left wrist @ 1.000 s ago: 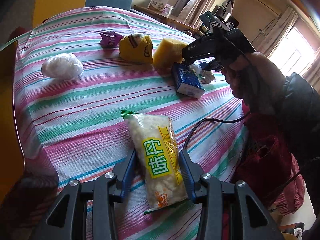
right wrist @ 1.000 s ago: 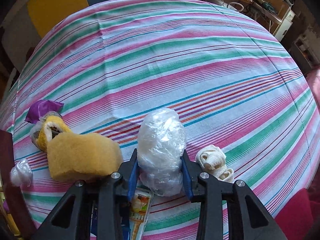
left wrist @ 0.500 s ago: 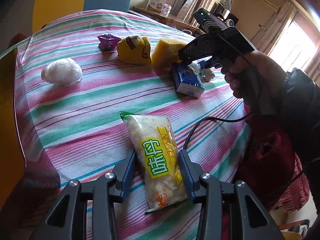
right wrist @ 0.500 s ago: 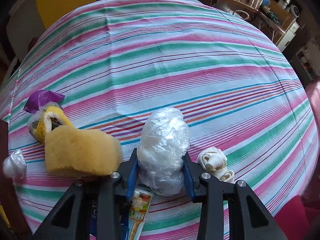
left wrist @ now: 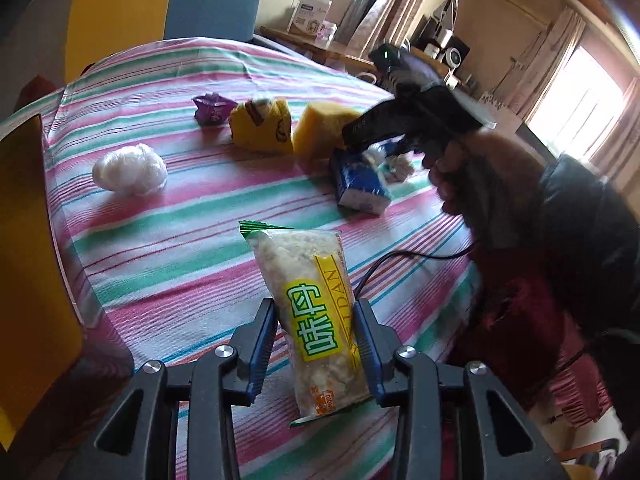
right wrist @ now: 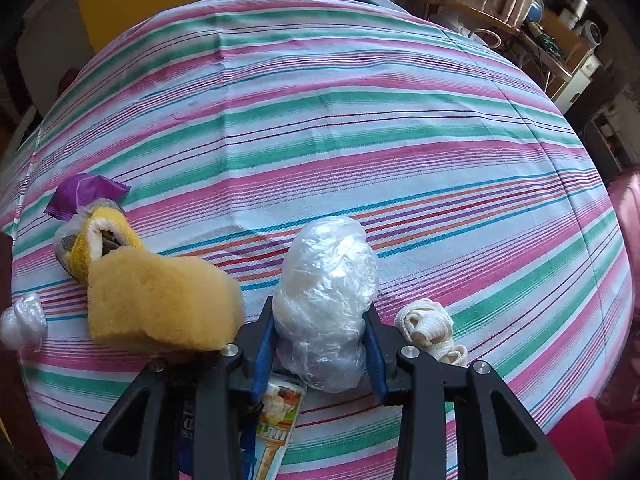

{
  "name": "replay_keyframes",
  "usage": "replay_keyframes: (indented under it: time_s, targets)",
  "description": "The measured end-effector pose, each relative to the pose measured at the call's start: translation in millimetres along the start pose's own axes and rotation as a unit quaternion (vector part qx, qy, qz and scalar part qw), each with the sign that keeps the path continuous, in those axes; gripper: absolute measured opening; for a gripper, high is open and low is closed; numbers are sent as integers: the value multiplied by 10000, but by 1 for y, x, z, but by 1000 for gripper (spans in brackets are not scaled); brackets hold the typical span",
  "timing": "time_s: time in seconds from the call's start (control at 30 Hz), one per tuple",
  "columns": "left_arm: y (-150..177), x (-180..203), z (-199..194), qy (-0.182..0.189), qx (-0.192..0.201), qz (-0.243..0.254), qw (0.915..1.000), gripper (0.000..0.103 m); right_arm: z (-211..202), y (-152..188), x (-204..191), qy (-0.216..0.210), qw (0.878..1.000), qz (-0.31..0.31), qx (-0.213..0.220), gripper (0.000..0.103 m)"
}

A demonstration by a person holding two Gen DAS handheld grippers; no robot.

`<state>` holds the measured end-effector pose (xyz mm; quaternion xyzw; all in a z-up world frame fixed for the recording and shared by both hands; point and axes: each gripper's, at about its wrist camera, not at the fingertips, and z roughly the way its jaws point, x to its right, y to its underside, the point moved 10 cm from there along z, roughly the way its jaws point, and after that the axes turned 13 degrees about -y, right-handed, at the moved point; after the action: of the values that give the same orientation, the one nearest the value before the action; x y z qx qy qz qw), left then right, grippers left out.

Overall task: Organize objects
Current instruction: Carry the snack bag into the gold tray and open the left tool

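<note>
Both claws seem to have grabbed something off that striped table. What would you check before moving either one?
1. Left gripper pads pressing the snack packet: ok.
2. Right gripper closed on the plastic-wrapped bundle: ok.
3. Packet lifted off the tablecloth: cannot tell.
4. Sponge clear of the right gripper: not ok, right beside it.
5. Rope knot clear: not ok, close by.
6. Cable near packet: cannot tell.

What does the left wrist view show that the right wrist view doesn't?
Left wrist view only: the left gripper shut on the snack packet, and the hand with the right gripper's body. Right wrist view only: the right gripper shut on the clear plastic bundle. Both: yellow sponge, purple wrapper, rope bundle, striped tablecloth.
</note>
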<state>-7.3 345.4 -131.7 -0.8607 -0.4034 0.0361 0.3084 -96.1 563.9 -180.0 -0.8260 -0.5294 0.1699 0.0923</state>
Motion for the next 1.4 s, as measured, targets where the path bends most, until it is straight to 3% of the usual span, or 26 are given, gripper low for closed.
replay_keyframes:
  time_s: [0.17, 0.3, 0.47, 0.53, 0.67, 1.0, 1.1, 1.27, 1.4]
  targets:
    - [-44, -37, -68, 212, 620, -661, 9957, 39, 8, -2, 6, 19, 10000, -20, 6, 39]
    - [-70, -113, -105, -571, 986, -1163, 9867, 39, 6, -1, 5, 29, 10000, -36, 4, 39]
    - [-64, -247, -91, -1699, 549, -2235, 9582, 39, 6, 0, 2, 54, 9999, -85, -6, 39]
    - [-57, -283, -81, -2071, 380, -2404, 9475, 39, 6, 0, 2, 35, 10000, -82, -9, 39]
    - [-52, -331, -58, -2382, 108, -2660, 9340, 39, 7, -3, 3, 14, 10000, -88, -13, 39]
    - [-61, -377, -26, -2956, -392, -2356, 9250, 42, 7, -3, 4, 21, 9999, -113, -11, 39]
    - [-58, -386, -35, -3202, -297, -2342, 9174, 46, 7, -3, 4, 25, 9999, -116, -11, 40]
    - [-58, -369, -67, -3359, 21, -2110, 9180, 46, 7, -2, 4, 7, 9999, -103, -8, 40]
    - [-44, -325, -97, -3170, 364, -1912, 9283, 46, 7, -1, 1, 40, 9999, -149, -5, 39]
